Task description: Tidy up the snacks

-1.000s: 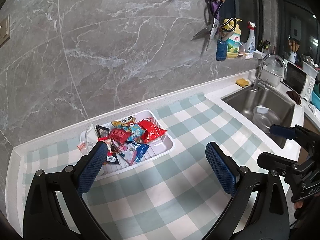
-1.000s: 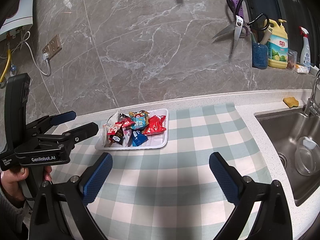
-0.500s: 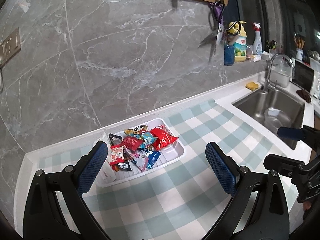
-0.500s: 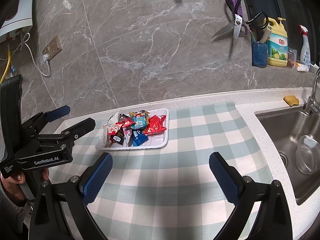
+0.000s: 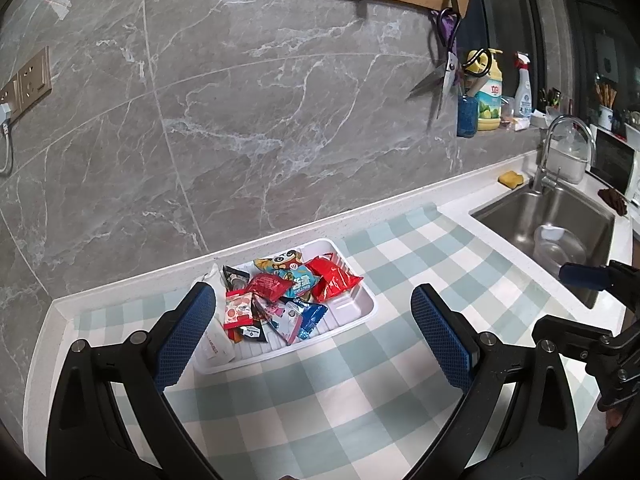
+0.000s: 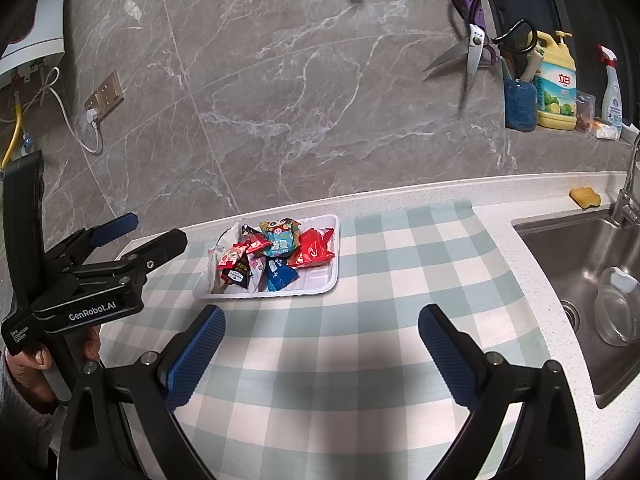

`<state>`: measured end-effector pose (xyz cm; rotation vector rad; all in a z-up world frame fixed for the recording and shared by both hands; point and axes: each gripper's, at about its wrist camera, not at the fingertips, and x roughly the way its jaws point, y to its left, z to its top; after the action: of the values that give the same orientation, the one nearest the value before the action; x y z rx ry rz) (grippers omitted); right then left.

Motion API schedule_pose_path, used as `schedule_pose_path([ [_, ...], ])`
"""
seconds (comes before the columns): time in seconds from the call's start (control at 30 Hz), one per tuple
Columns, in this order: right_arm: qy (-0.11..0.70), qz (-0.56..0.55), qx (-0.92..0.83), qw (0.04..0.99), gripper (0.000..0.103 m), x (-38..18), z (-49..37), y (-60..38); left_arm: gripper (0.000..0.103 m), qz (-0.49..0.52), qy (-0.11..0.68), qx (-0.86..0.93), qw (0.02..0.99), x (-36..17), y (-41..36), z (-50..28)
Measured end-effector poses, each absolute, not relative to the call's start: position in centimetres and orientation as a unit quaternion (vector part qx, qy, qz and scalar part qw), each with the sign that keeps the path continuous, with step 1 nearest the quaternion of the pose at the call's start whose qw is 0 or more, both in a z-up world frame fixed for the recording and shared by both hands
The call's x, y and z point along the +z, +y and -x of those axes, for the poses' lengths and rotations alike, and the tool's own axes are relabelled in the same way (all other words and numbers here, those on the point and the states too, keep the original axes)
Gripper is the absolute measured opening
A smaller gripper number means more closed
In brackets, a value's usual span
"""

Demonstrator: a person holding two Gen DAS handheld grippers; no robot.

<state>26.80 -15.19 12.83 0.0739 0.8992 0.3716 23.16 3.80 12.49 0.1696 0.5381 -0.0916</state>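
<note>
A white tray on the checked cloth holds several snack packets, among them a red one, a blue one and a cartoon-printed one. My left gripper hangs open and empty above the cloth, short of the tray. In the right wrist view the same tray lies ahead, and my right gripper is open and empty in front of it. The left gripper shows at the left, held by a hand. The right gripper appears at the right edge of the left wrist view.
A green-and-white checked cloth covers the counter. To the right is a steel sink holding a glass bowl. Scissors, a dish soap bottle and a yellow sponge are along the marble wall.
The left gripper has drawn back and to the left from the tray, so the tray sits between its fingers rather than under the left one. The right gripper has barely moved.
</note>
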Motion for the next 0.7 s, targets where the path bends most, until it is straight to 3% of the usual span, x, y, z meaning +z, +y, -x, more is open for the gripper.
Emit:
schedule_pose_path([
  [0.7, 0.434, -0.04, 0.174, 0.883, 0.099, 12.51, -26.62, -14.9, 0.1, -0.071, 0.275, -0.05, 0.958, 12.2, 4.05, -23.41],
])
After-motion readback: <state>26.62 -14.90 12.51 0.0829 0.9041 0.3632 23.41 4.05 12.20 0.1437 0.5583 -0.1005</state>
